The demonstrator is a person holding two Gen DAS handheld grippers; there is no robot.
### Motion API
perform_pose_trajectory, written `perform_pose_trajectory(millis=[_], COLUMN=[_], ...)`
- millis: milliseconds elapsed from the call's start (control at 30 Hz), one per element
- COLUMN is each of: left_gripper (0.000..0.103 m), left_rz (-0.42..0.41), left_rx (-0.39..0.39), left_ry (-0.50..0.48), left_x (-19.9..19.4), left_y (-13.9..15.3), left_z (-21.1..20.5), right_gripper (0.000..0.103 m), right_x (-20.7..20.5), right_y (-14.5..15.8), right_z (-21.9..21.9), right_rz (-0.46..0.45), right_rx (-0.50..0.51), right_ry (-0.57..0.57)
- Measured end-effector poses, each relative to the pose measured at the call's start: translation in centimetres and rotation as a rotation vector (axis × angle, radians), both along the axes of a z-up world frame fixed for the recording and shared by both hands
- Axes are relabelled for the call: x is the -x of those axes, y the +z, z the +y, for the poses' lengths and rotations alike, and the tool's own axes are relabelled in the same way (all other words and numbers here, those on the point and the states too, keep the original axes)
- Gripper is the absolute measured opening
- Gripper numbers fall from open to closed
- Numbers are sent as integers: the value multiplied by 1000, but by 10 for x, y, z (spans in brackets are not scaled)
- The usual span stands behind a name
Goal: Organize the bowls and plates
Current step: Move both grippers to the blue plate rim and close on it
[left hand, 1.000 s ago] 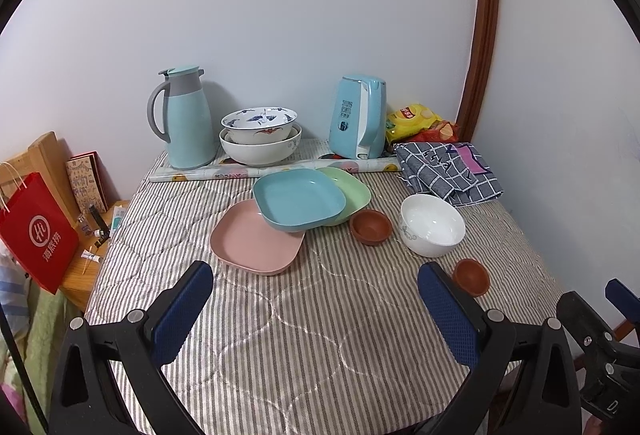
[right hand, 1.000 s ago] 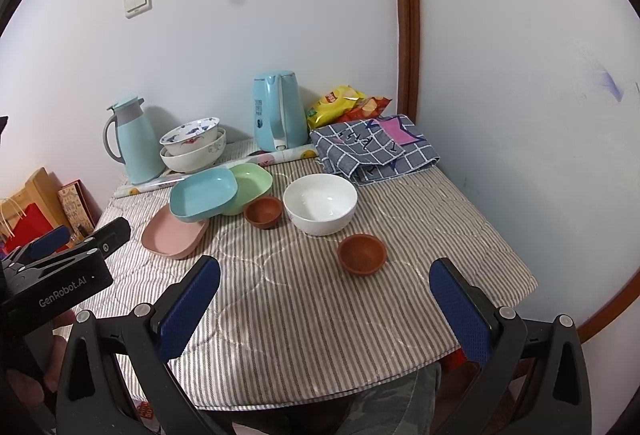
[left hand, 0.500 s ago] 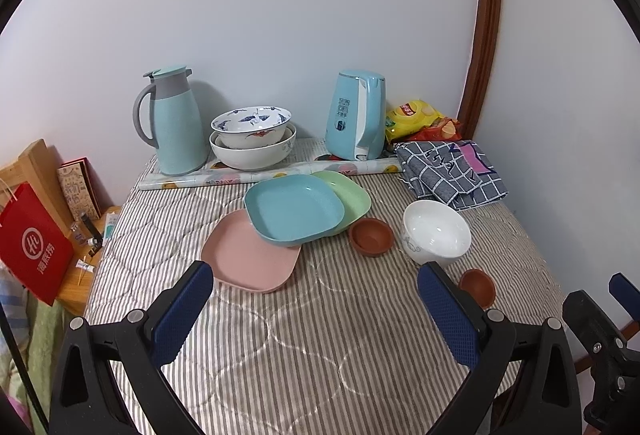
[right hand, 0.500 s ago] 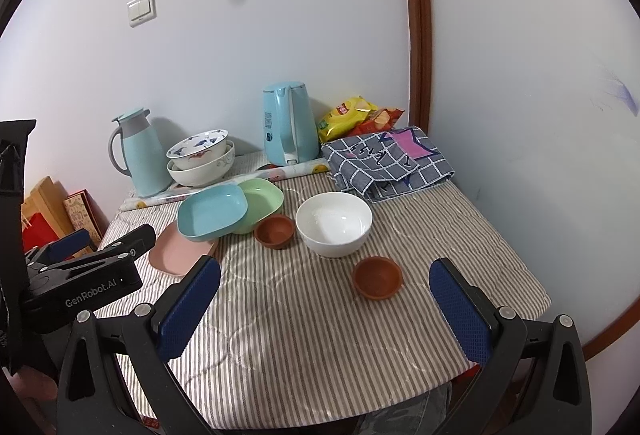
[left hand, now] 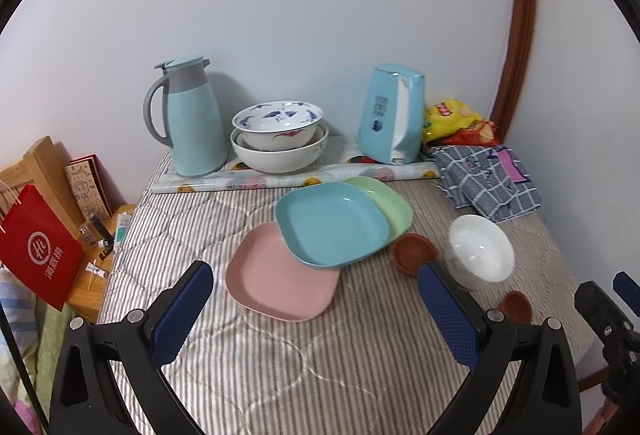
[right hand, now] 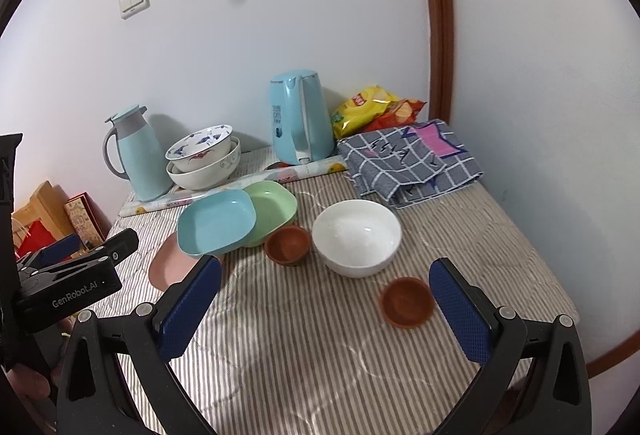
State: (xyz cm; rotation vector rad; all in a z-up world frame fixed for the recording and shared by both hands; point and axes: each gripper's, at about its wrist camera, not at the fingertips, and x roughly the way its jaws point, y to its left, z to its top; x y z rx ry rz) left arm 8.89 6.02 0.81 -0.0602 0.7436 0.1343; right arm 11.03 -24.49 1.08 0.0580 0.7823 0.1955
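While both tools hover above the near edge of the striped desk (left hand: 248,367), the left hand-held gripper (left hand: 316,299) has its blue-padded fingers spread wide with nothing between them, and the right hand-held gripper (right hand: 326,295) is likewise spread and empty. Near the middle of the desk lie three square plates: a pink plate (left hand: 280,275) nearest, a blue plate (left hand: 334,223) overlapping its far right corner, and a green plate (left hand: 394,205) partly tucked under the blue one on the right. Just right of the plates sits a small brown bowl (right hand: 287,245), and just beside it, further right, a white bowl (right hand: 356,237). A second small brown bowl (right hand: 408,301) sits nearer, close to the right gripper's right finger. At the far side, two patterned bowls (left hand: 280,139) are nested together between a pale blue thermos jug (left hand: 192,123) on the left and a blue kettle (left hand: 394,119) on the right. A checked cloth (right hand: 412,159) lies folded in the far right corner, with snack bags (right hand: 372,109) behind it.
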Motion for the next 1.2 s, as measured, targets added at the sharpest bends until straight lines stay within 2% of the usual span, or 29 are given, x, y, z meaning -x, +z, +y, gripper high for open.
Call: perform_pose_trajectory(millis=[567,733,1200], left_gripper=[103,103,103], left_rz=[120,147,172], left_rx=[24,-6,13], left_ry=[89,91,106], left_x=[-70,-96,-154], left_y=[-49,-61,-94], left_z=[57,62,75], right_gripper=[103,101,96], right_x=[-72,-96,-154], right_y=[-50,-63,-105], right_z=[46,65,115], right_rz=[84,92,130], right_rx=[47,70,95], right_ry=[75,119,218])
